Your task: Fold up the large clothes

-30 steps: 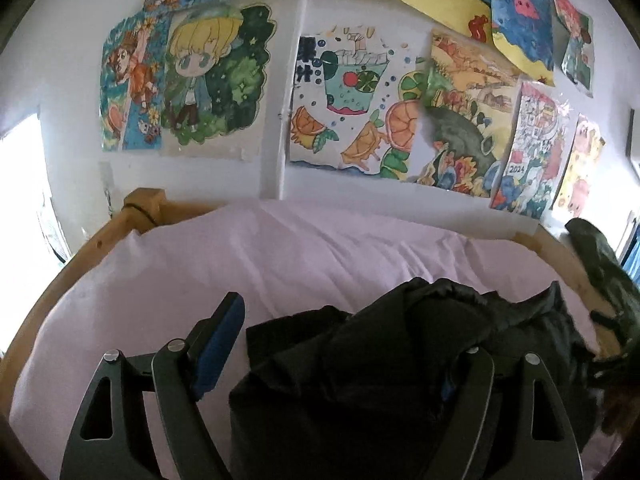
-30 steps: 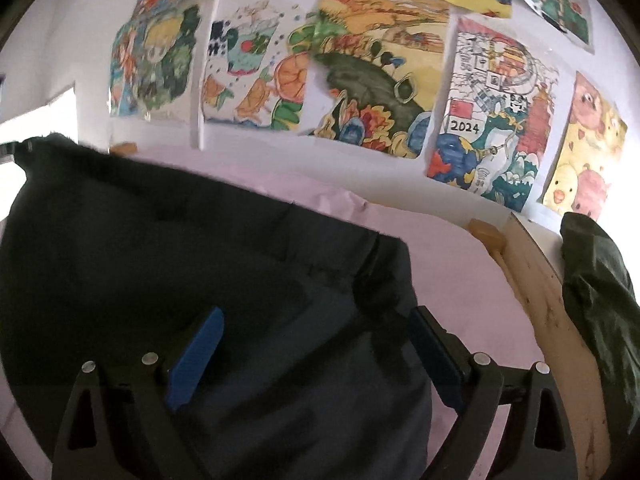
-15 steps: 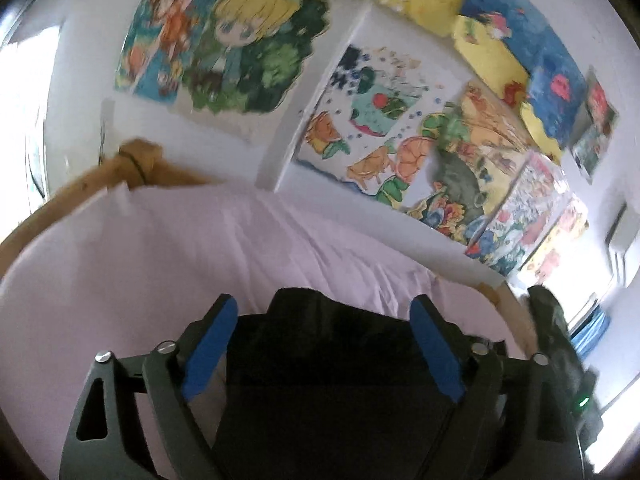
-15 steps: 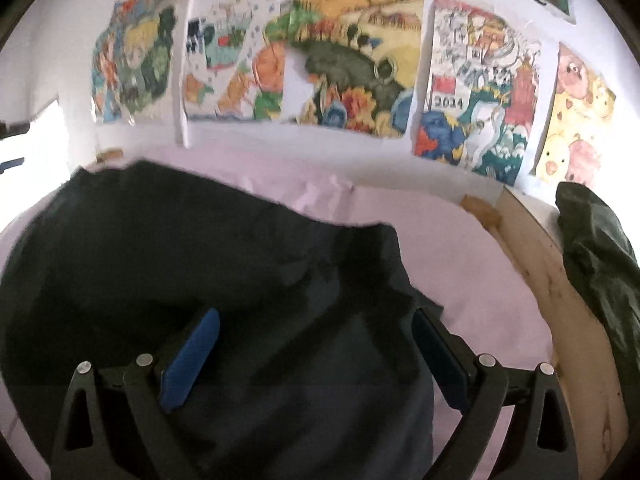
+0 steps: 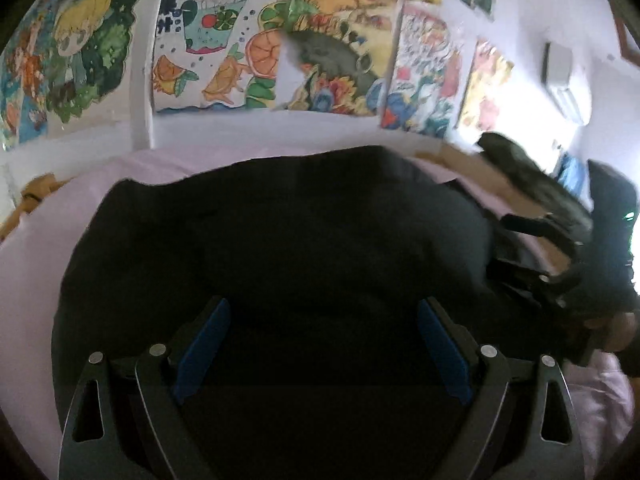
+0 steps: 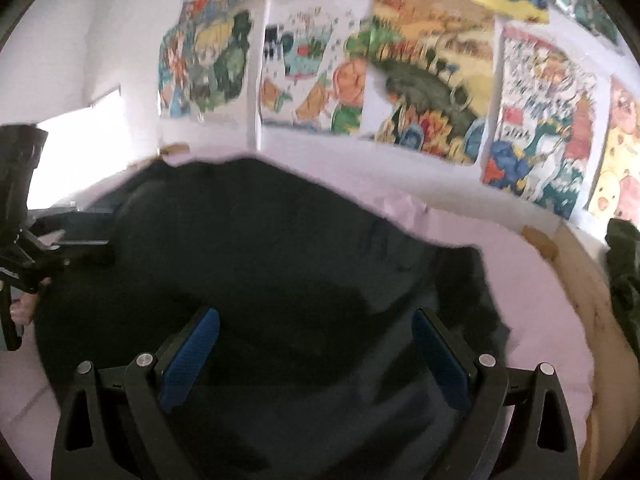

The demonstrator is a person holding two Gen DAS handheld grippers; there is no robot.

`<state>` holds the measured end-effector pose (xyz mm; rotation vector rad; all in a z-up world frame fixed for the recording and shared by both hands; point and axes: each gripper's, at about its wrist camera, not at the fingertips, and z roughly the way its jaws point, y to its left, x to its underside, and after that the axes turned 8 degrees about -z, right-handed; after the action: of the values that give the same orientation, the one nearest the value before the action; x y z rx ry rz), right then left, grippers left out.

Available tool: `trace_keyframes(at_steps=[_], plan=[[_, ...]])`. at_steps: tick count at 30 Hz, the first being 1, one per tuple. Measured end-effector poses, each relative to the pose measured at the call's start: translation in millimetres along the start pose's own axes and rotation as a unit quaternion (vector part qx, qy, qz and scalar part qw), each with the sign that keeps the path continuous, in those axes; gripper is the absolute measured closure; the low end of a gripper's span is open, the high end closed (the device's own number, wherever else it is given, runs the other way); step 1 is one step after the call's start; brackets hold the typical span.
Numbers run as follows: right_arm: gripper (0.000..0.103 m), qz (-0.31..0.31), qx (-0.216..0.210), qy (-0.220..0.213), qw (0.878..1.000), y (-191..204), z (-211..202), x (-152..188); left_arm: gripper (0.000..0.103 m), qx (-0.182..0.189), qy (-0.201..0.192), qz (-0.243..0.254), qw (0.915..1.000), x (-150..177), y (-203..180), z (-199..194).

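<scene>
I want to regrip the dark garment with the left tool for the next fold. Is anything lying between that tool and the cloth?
Nothing visible does. The left tool, its jaws just opened wide, hangs directly over the dark garment spread on the pink sheet, with only cloth between its pads. The right tool is off to the side.

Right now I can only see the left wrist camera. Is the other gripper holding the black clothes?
Observer: No. In the right wrist view the right gripper is open above the dark garment, and its blue pads pinch nothing.
Operator: Is there room left on that side of the bed?
Observer: Yes. A strip of bare pink sheet lies between the garment's right edge and the wooden bed rim.
</scene>
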<state>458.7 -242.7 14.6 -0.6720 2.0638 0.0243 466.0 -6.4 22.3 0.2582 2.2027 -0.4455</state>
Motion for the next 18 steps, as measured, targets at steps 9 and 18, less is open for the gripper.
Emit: trace_keyframes(at_steps=[9,18], plan=[[0.005,-0.024,0.053,0.029,0.998,-25.1,67.0,-30.4,0.007,-0.042,0.000,-0.041,0.9983,-34.6,28.3,36.7],[0.003,0.051,-0.001,0.099,0.994,-71.1,134.4,-14.8,0.007,-0.063,0.065,-0.108,0.9901,-48.1,79.2,91.0]])
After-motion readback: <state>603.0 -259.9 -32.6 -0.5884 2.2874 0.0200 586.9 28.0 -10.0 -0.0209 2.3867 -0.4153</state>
